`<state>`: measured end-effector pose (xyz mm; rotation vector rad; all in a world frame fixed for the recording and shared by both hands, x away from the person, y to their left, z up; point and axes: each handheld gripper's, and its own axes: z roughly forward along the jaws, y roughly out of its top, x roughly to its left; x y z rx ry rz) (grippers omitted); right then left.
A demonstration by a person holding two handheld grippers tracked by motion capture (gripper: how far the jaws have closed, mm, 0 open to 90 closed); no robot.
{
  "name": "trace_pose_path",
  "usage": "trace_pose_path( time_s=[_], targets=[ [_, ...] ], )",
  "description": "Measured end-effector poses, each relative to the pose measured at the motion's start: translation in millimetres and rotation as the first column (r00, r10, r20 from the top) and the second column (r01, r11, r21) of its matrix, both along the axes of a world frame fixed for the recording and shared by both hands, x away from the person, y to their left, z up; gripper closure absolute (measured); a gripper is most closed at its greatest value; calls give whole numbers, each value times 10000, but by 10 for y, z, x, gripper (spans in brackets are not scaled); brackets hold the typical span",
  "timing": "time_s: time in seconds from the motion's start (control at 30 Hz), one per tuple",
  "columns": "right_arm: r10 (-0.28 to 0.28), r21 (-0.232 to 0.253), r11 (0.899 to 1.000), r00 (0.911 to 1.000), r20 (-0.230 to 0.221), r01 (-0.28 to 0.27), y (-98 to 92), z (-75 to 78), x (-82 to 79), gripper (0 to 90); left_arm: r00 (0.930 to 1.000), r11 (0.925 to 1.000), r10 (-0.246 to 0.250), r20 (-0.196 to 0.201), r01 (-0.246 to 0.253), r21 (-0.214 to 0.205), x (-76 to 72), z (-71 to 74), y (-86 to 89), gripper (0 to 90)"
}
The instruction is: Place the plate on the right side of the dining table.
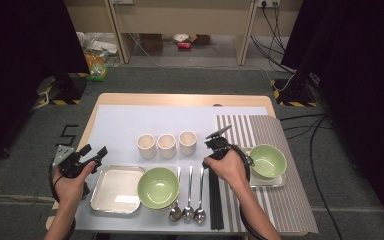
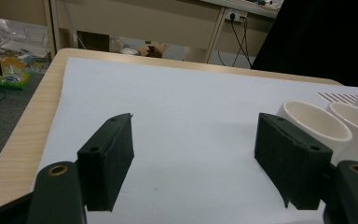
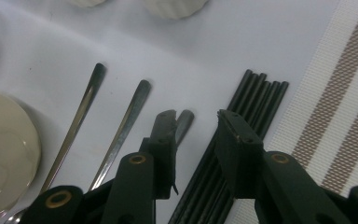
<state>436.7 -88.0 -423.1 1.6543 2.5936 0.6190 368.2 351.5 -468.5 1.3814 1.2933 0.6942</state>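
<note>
The right gripper (image 3: 195,122) is hovering part-open over the black chopsticks (image 3: 242,126) — lying just beside the striped mat (image 3: 335,116) — likely needing to straddle one and clench.

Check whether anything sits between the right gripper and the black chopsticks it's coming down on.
Nothing visible blocks it. The right gripper hangs with open jaws directly over the bundle of black chopsticks. The nearest spoon lies just beside the bundle, partly under one jaw, so it could get nudged.
</note>
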Motion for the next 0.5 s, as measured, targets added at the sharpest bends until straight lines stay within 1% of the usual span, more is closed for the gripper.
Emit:
trace_pose_path(
  time_s=[0.03, 0.1, 0.13, 0.17, 0.2, 0.37, 0.4, 0.5],
  targets=[
    [134, -41, 9999, 9999, -1, -134, 7, -24, 9, 690, 10000, 10000, -10, -3, 10, 14, 0, -1, -1, 272],
    [68, -28, 10000, 9998, -186, -69, 39, -62, 18, 690, 10000, 10000, -34, 11, 34, 24, 1, -1, -6, 273],
    [140, -97, 9999, 9997, -217, -142, 49, -81, 27, 691, 10000, 10000, -36, 9, 36, 21, 1, -1, -8, 273],
    [103, -65, 9999, 9997, -214, -104, 60, -96, 32, 692, 10000, 10000, -40, -1, 40, 27, 0, -2, -10, 273],
    [-11, -68, 10000, 9993, -383, 9, 84, -111, 37, 692, 10000, 10000, -41, 0, 41, 26, 0, -2, -11, 273],
    [-34, -346, 9994, 9983, -574, 14, 146, -200, 75, 697, 10000, 10000, -46, -2, 46, 25, 1, -2, -9, 273],
    [29, -379, 9993, 9985, -553, -50, 149, -217, 88, 697, 10000, 10000, -49, 2, 49, 16, 1, -3, -9, 273],
    [-184, -539, 9984, 9976, -670, 148, 181, -236, 98, 696, 10000, 10000, -54, 6, 54, 11, 1, -2, -8, 273]
  ],
)
